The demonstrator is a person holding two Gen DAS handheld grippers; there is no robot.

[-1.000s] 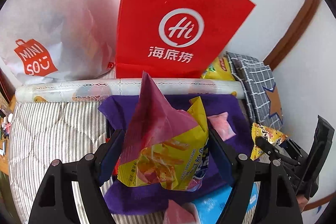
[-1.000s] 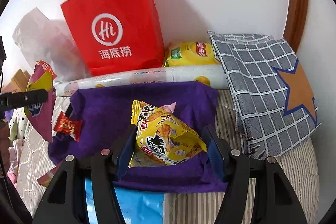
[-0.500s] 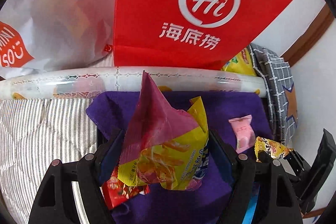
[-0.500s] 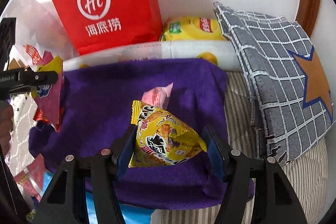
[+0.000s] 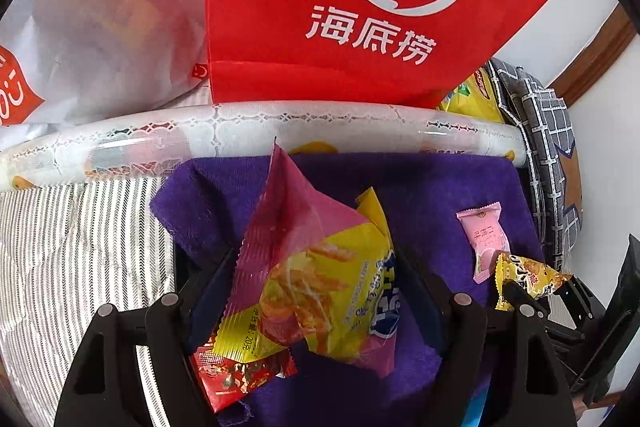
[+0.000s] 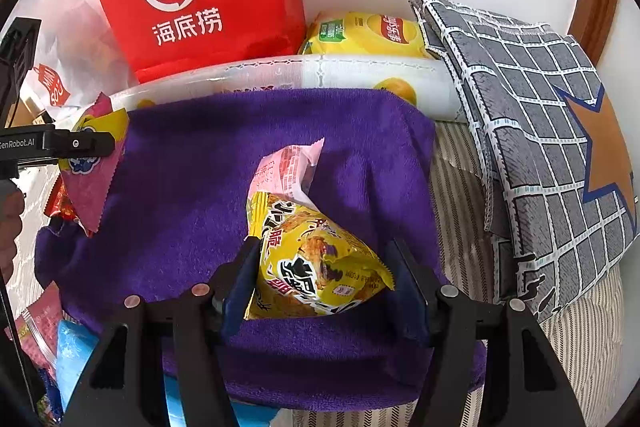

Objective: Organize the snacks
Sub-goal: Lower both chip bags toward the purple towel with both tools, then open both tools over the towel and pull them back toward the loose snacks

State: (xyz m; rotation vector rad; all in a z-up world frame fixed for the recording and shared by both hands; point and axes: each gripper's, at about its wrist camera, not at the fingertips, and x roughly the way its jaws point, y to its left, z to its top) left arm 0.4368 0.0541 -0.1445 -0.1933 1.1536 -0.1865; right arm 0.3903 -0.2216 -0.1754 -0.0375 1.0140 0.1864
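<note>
My left gripper [image 5: 316,291] is shut on a pink and yellow snack bag [image 5: 320,279], held just above the left part of a purple towel [image 5: 440,187]. A red snack packet [image 5: 240,375] lies under it. My right gripper [image 6: 324,287] is shut on a yellow snack bag with black lettering [image 6: 320,267], low over the towel's [image 6: 192,219] near side. A small pink packet [image 6: 288,167] lies on the towel just behind that bag. The right wrist view shows the left gripper [image 6: 76,143] at the far left, with its bag [image 6: 96,183] hanging over the towel's edge.
Against the wall stand a red paper bag [image 5: 340,7] and a white plastic bag [image 5: 100,27], with a plastic-wrapped roll [image 5: 280,123] in front. A yellow chip bag [image 6: 368,35] and a grey checked cushion [image 6: 540,127] are at the right. Striped bedding [image 5: 80,227] lies all around. A blue packet [image 6: 76,355] lies near left.
Both grippers have come down towards the purple towel and nearer the wall, each still holding its bag. The red packet has come into view under the left gripper.
</note>
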